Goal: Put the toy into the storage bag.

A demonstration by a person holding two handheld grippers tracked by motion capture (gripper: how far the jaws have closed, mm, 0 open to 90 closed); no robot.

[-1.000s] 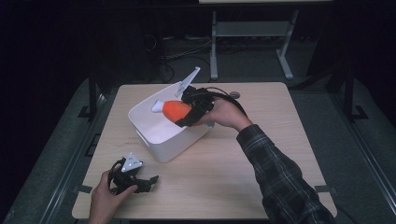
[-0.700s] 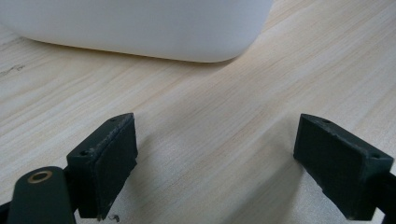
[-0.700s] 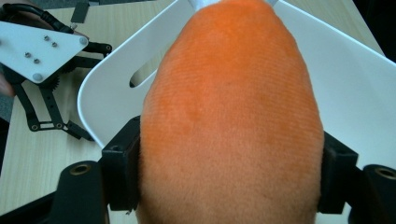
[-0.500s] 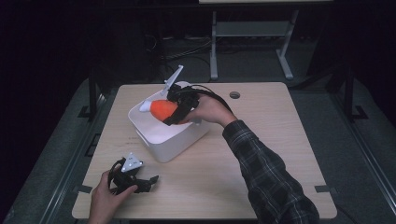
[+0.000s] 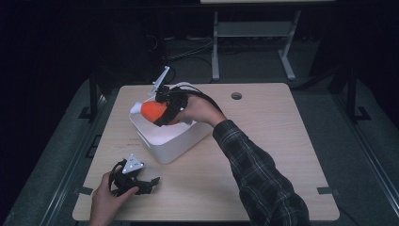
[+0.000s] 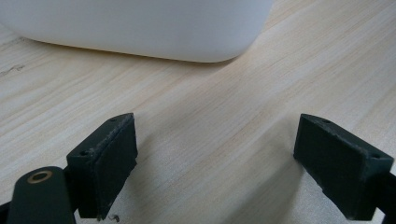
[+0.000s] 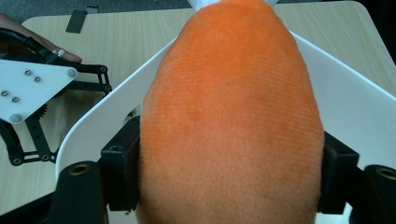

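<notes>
Holding item: orange plush toy (image 5: 153, 111), clamped between the jaws of the right tool (image 5: 162, 114), the pads pressed into its sides in the right gripper view (image 7: 231, 116). Position: above the far left part of the white bin (image 5: 181, 141), over its open mouth, apparently not yet resting inside.

Progress, judged: pick-up done, carry largely done; lowering into the bin and release remain.

Left tool (image 5: 141, 181): jaws apart, nothing between them, resting on the worktop (image 5: 263, 132) near its front left corner, just short of the bin's near wall (image 6: 140, 28).

Edges: bin rim directly beneath the toy; a white piece shows at the toy's far end, identity unclear.

Open room: worktop bare to the right of the bin; a small round hole (image 5: 236, 96) near the far edge. Left tool stands apart from the drop path.
</notes>
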